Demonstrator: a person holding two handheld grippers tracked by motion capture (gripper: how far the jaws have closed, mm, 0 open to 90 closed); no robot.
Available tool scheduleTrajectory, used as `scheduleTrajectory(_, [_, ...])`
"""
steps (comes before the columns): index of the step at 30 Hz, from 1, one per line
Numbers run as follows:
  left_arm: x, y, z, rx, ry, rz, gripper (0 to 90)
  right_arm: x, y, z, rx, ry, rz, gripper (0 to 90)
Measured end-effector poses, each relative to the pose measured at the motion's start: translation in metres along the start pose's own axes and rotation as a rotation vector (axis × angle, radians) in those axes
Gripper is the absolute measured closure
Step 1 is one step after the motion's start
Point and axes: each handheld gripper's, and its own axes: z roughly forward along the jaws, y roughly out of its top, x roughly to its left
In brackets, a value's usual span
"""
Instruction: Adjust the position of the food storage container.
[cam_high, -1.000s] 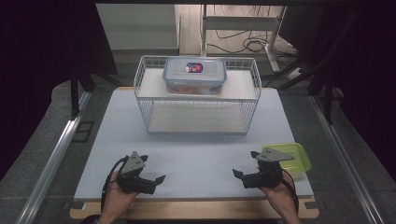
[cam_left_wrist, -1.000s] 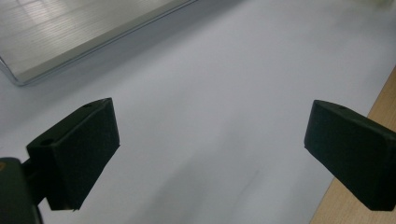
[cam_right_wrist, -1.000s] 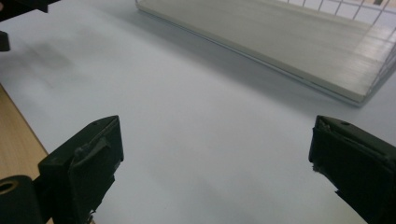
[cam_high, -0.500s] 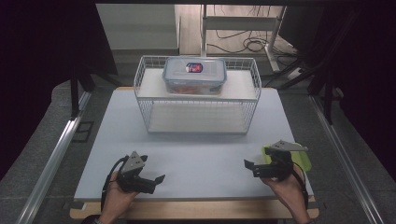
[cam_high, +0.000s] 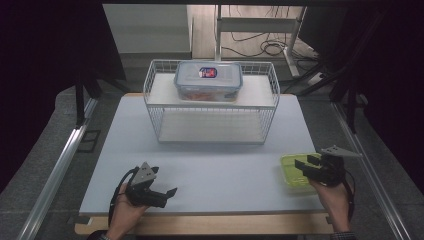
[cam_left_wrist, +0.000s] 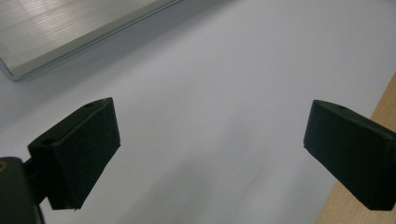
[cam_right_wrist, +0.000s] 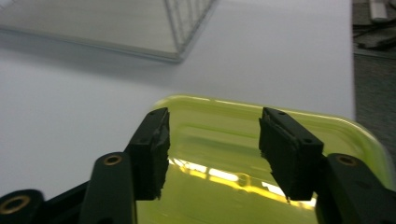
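One gripper has moved: the right gripper (cam_high: 311, 166) now hovers over the yellow-green tray (cam_right_wrist: 275, 140) at the table's near right, its jaws half-narrowed around nothing, likely lining up a grasp. The left gripper (cam_high: 165, 194) stays wide apart.

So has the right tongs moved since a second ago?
Yes. The right tongs moved rightward, away from the wire basket, over the yellow-green tray, jaws just closing, gripping nothing.

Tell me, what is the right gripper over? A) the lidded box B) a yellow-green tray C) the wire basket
B: in the right gripper view, the right gripper has its jaws apart over the yellow-green tray, far from the wire basket.
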Motion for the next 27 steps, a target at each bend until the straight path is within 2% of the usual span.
scheduleTrajectory(2, [0.0,0.0,0.0,0.0,0.0,-0.003,3.9,-0.007,-0.002,-0.001,0.014,-0.033,-0.002,47.9])
scheduleTrajectory(3, [0.0,0.0,0.0,0.0,0.0,-0.003,3.9,-0.007,-0.002,-0.001,0.014,-0.033,-0.002,47.9])
scheduleTrajectory(5, [0.001,0.0,0.0,-0.002,0.001,-0.007,3.9,-0.016,-0.004,-0.004,0.023,-0.052,0.003,56.8])
scheduleTrajectory(7, [0.001,-0.001,0.0,-0.003,0.002,-0.008,3.9,-0.019,-0.004,-0.005,0.024,-0.06,0.007,59.2])
scheduleTrajectory(8, [0.001,-0.001,0.0,-0.003,0.002,-0.01,3.9,-0.024,-0.004,-0.009,0.023,-0.074,0.011,66.5])
scheduleTrajectory(11, [0.001,-0.001,0.0,-0.002,-0.002,-0.007,4.0,-0.031,-0.006,-0.013,0.03,-0.094,0.013,76.8])
scheduleTrajectory(14, [0.0,-0.001,0.0,-0.001,-0.003,-0.006,4.1,-0.035,-0.008,-0.015,0.032,-0.108,0.011,82.7])
scheduleTrajectory(16, [0.0,-0.001,0.001,-0.001,-0.003,-0.005,4.2,-0.041,-0.011,-0.017,0.039,-0.138,0.006,87.3])
scheduleTrajectory(18, [0.0,-0.001,0.001,0.001,-0.003,-0.004,4.2,-0.043,-0.012,-0.017,0.042,-0.148,0.003,87.4])
scheduleTrajectory(20, [0.0,-0.001,0.001,0.002,-0.003,-0.004,4.2,-0.048,-0.015,-0.017,0.044,-0.198,-0.005,87.4])
scheduleTrajectory(25, [0.0,-0.001,0.001,0.003,-0.004,-0.003,4.2,-0.057,-0.018,-0.023,0.034,-0.236,0.015,87.5])
scheduleTrajectory(27, [0.0,-0.001,0.001,0.004,-0.005,-0.002,4.3,-0.065,-0.022,-0.026,0.043,-0.253,0.036,88.1])
